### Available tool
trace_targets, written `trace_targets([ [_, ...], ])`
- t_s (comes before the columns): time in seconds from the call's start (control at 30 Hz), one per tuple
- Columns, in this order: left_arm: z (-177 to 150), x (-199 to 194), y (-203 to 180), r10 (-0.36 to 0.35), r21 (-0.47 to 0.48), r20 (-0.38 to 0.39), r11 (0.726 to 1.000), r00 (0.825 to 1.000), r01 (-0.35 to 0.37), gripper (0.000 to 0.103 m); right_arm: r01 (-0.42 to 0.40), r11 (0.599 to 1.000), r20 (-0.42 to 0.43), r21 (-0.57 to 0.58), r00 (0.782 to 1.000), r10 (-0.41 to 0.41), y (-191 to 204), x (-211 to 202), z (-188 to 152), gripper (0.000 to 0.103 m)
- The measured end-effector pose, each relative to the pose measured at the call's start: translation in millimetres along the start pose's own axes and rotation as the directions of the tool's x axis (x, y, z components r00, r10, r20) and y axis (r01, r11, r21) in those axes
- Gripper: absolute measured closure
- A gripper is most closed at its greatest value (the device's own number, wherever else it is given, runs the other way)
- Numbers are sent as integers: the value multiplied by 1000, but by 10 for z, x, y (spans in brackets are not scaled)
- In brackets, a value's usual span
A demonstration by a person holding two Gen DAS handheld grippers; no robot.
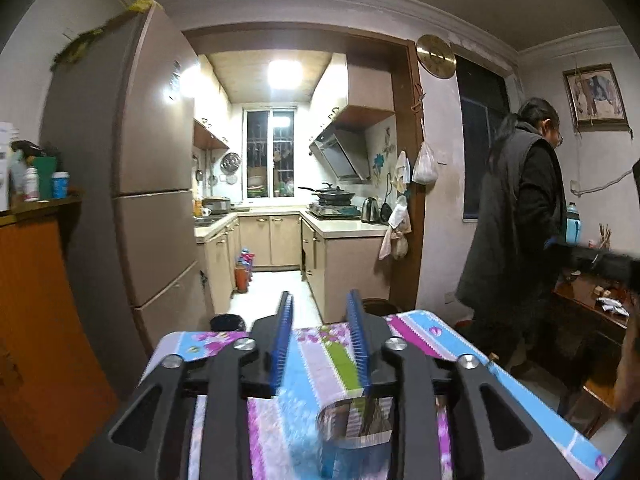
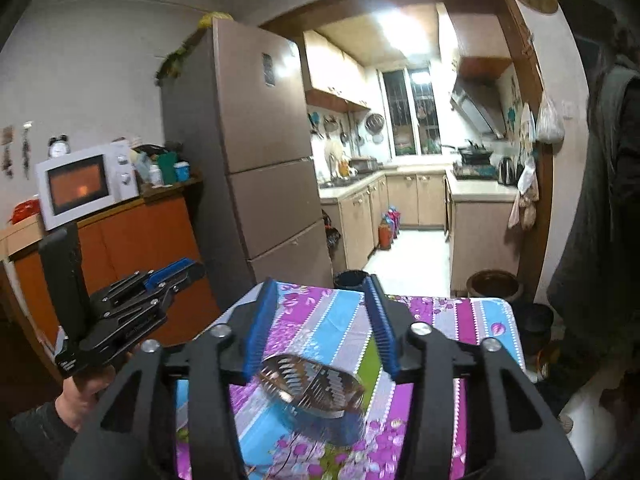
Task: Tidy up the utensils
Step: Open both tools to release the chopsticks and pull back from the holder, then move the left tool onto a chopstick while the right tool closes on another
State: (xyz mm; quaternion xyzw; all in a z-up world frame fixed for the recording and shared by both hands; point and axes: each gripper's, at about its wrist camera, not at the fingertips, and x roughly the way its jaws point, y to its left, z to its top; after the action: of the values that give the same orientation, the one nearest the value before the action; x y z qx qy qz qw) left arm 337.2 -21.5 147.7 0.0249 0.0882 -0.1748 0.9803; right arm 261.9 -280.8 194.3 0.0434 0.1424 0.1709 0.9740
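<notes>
Right gripper [image 2: 322, 320] open, nothing between blue pads; slotted metal holder [image 2: 310, 394] lies on floral tablecloth [image 2: 440, 316] below jaws, blurred. Left gripper [image 1: 320, 330] open too, empty, same holder [image 1: 356, 420] beneath its right finger. Fridge [image 2: 248, 140] beyond table.

- A tall brown fridge [image 2: 256, 152] stands left of the kitchen doorway.
- A white microwave [image 2: 86, 184] sits on an orange cabinet [image 2: 132, 248] at far left.
- A round gold clock [image 1: 436, 57] hangs right of the doorway.
- A person in dark clothes [image 1: 516, 216] stands at right, beside a framed picture [image 1: 595, 96].
- A striped floral tablecloth [image 2: 440, 308] covers the near table.
</notes>
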Motion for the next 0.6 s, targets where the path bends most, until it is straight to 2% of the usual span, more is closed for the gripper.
trace_targets([
  [0.1, -290, -594, -52, -9, 9, -6, 1000, 1000, 9, 59, -15, 999, 43, -39, 999, 17, 172, -542, -225, 46],
  [0.17, -630, -1015, -132, -41, -13, -33, 999, 999, 40, 53, -7, 998, 71, -65, 997, 12, 307, -895, -489, 45],
  [0.3, -1404, -1570, -433, -76, -31, -104, 997, 992, 73, 53, 46, 996, 103, -81, 994, -38, 538, -1387, -1217, 44],
  [0.4, -2068, -1799, -743, -52, -8, -181, 999, 982, 51, 53, 105, 993, 88, -59, 991, -100, 659, -1595, -1890, 45],
  [0.43, -2234, -1840, -809, -63, -13, -213, 998, 975, 62, 53, 109, 993, 77, -49, 992, -105, 669, -1618, -2037, 48],
  [0.47, -2436, -1860, -906, -62, -14, -256, 998, 965, 60, 54, 126, 991, 59, -41, 991, -124, 690, -1623, -2222, 61],
  [0.5, -2531, -1853, -963, -63, -12, -275, 998, 959, 62, 54, 136, 990, 36, -28, 990, -135, 701, -1631, -2392, 70],
  [0.6, -2791, -1910, -1083, -52, -8, -291, 999, 955, 52, 55, 117, 993, -76, -4, 990, -117, 788, -1470, -2944, 78],
])
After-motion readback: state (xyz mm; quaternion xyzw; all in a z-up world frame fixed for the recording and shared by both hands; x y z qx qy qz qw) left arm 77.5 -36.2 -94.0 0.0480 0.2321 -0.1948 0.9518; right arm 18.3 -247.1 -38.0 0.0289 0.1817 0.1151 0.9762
